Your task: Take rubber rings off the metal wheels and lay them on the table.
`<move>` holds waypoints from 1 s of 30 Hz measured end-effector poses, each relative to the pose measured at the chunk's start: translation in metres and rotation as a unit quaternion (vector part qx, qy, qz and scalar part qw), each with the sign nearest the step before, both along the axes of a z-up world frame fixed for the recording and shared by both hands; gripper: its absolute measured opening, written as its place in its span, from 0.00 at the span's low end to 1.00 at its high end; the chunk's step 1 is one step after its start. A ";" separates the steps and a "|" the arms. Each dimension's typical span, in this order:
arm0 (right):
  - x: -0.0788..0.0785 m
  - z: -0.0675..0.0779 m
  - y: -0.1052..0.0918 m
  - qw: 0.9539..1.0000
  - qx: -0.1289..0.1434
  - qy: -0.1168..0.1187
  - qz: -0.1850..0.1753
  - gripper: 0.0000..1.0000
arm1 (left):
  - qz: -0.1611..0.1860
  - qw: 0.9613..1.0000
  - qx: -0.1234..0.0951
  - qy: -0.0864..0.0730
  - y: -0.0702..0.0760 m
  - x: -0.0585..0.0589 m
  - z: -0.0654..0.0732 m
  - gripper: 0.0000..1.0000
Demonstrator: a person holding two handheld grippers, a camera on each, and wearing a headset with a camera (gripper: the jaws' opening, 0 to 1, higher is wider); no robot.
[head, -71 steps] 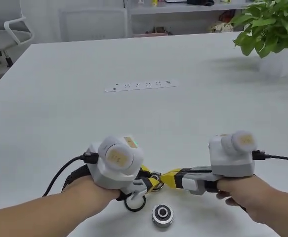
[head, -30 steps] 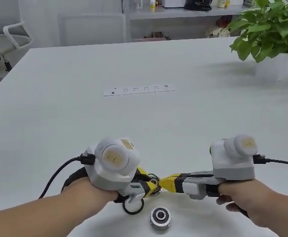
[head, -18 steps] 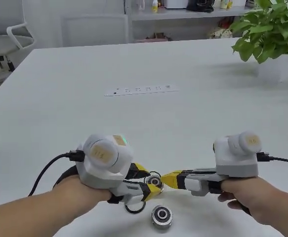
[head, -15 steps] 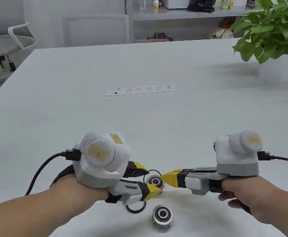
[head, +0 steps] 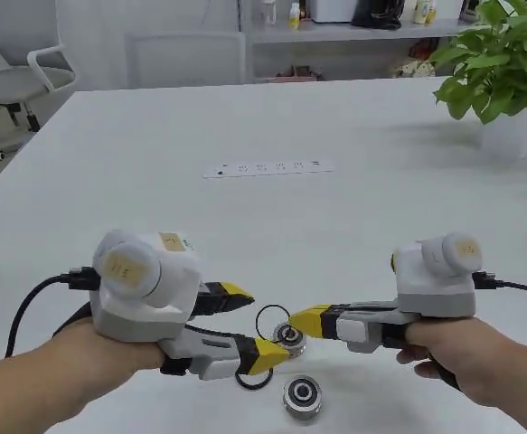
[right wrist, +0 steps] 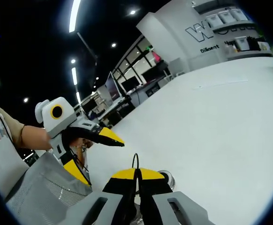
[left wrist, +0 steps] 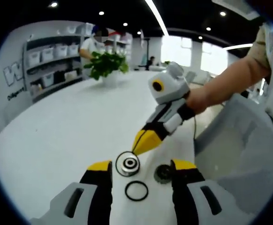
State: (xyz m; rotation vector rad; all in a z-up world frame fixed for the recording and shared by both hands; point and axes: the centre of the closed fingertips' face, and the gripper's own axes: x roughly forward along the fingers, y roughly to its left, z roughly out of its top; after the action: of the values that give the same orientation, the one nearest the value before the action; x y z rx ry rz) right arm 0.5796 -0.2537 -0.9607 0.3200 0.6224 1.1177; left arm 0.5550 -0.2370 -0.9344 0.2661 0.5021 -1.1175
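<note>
Bench (head: pixel 353 226): smooth, matt white top. Far metal wheel (head: pixel 289 335) and near metal wheel (head: pixel 302 396): bright polished metal, darker at the hub. Gripped rubber ring (head: pixel 272 306) and loose rubber ring (left wrist: pixel 126 191): thin, black, matt rubber. Left gripper (head: pixel 261 324) and right gripper (head: pixel 301 322): matt light-grey plastic housings; jaws black with glossy yellow plastic tips. Power strip (head: pixel 268 168): white plastic. Cable (head: pixel 516 288): smooth black sheath.

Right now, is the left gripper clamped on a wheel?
No, the left gripper is open, jaws wide apart beside the wheel.
</note>
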 end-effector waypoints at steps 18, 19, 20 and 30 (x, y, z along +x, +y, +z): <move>-0.018 -0.009 0.021 0.998 -0.020 0.021 0.050 0.00 | 0.016 1.000 0.000 0.003 0.038 -0.017 0.001 0.69; -0.019 -0.011 0.022 0.998 -0.023 0.024 0.053 0.00 | 0.018 1.000 0.000 0.003 0.040 -0.018 0.001 0.69; -0.020 -0.011 0.022 0.998 -0.024 0.024 0.053 0.00 | 0.020 1.000 0.000 0.004 0.042 -0.019 0.000 0.70; -0.027 -0.026 0.027 0.996 -0.041 0.050 0.069 0.00 | 0.037 0.999 -0.002 0.012 0.058 -0.024 -0.004 0.70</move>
State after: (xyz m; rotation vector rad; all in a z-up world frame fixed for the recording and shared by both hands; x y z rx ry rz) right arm 0.5528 -0.2268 -0.9869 0.2657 0.7859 1.2094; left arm 0.5314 -0.1795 -0.9381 0.2288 0.5275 -1.0508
